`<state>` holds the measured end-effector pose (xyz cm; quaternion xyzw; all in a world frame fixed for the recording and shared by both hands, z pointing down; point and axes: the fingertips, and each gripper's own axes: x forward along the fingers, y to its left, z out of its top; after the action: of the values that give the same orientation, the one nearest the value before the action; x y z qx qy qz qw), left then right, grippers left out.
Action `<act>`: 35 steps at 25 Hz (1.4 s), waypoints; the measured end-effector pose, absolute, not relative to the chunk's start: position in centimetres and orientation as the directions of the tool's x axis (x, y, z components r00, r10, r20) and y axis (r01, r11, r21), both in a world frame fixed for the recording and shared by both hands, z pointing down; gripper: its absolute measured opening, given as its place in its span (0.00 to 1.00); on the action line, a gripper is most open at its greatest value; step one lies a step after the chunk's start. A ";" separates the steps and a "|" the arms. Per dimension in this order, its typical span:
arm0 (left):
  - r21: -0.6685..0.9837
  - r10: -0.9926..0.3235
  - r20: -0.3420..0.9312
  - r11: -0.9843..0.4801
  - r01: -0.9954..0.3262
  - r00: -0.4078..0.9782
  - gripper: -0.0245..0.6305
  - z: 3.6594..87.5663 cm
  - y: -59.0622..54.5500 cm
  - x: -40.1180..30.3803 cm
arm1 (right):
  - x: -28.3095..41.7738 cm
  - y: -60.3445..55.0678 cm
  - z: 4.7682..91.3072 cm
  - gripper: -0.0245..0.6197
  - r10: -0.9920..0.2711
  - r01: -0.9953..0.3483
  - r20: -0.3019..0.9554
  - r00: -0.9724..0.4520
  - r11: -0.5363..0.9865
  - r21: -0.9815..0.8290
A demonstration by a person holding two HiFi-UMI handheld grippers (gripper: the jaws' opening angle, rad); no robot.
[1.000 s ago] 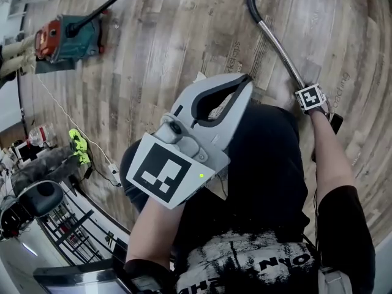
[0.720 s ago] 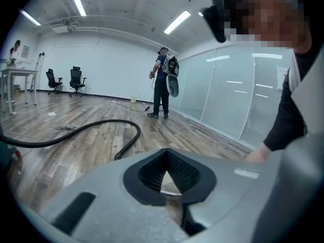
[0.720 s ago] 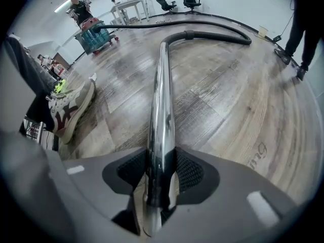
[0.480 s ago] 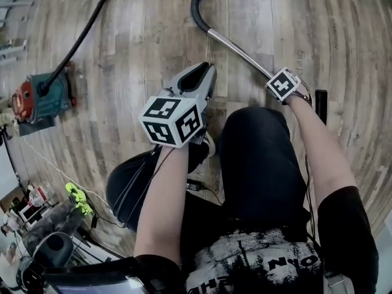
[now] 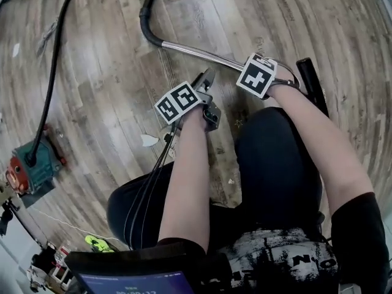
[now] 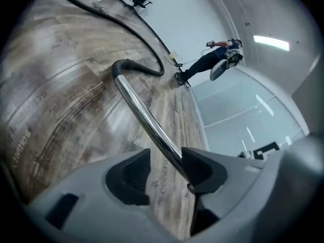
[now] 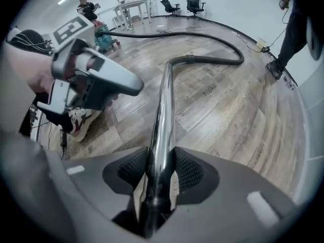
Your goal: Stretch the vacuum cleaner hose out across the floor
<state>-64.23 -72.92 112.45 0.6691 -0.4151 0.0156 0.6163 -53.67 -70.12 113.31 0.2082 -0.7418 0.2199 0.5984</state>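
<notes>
Gripping: the right tongs (image 7: 161,173) are closed on the long chrome metal tube (image 7: 163,110), with both ribbed pads pressed against its sides.
Left tongs: the left tongs (image 6: 167,170) are spread wide, having just been opening. The chrome metal tube is passed between them, laid against one pad and kept clear of the other.
Placing of the tongs: in the head view the left tongs are seen just beside the right tongs, further along the tube towards its bent end.
Tube: it is slanted away from the right tongs over the wood-plank floor (image 5: 110,90) and is ended by a black curved elbow.
Hose: the black flexible hose (image 7: 215,59) is joined to that elbow. It is laid on the floor in a wide loop that is led back to the teal and red vacuum canister (image 5: 29,167), well apart from both tongs.
Background: a standing person (image 6: 212,62) is seen far off by the wall, and black office chairs (image 7: 190,1) are set at the far side of the room.
</notes>
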 end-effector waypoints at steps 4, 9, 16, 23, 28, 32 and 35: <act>0.873 -0.557 0.475 0.198 -0.446 0.681 0.37 113.8 -74.8 -61.0 | -53.8 -70.1 111.7 0.31 -0.065 -0.576 0.976 -0.206 0.815 -0.067; 0.933 -0.607 0.361 0.245 -0.265 0.708 0.42 114.2 -77.4 -57.8 | -54.0 -70.1 110.7 0.31 -0.087 -0.572 0.973 -0.213 0.819 -0.052; 0.958 -0.668 0.232 0.281 -0.049 0.708 0.25 113.8 -78.8 -54.5 | -53.2 -69.1 109.4 0.32 -0.140 -0.509 0.970 -0.200 0.861 0.019; 0.942 -0.687 0.331 0.280 -0.184 0.647 0.16 111.8 -78.6 -53.6 | -51.6 -68.3 111.5 0.44 -0.110 -0.410 0.984 -0.141 0.911 0.044; 0.927 -0.739 0.373 0.325 -0.188 0.561 0.16 110.7 -79.1 -54.9 | -52.4 -67.7 111.2 0.31 -0.057 -0.484 0.966 -0.253 0.872 -0.075; 0.950 -0.700 0.312 0.220 -0.222 0.642 0.20 109.4 -79.2 -53.8 | -51.2 -67.4 110.8 0.30 -0.046 -0.519 0.941 -0.335 0.842 -0.144; 0.975 -0.773 0.212 0.124 -0.186 0.597 0.21 107.6 -82.1 -56.6 | -49.7 -65.9 109.6 0.30 0.017 -0.499 0.917 -0.398 0.835 -0.232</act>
<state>-56.62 -82.10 107.63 0.6212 -0.3862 -0.2285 0.6425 -49.66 -65.92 109.63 0.1507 -0.7994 0.2447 0.5275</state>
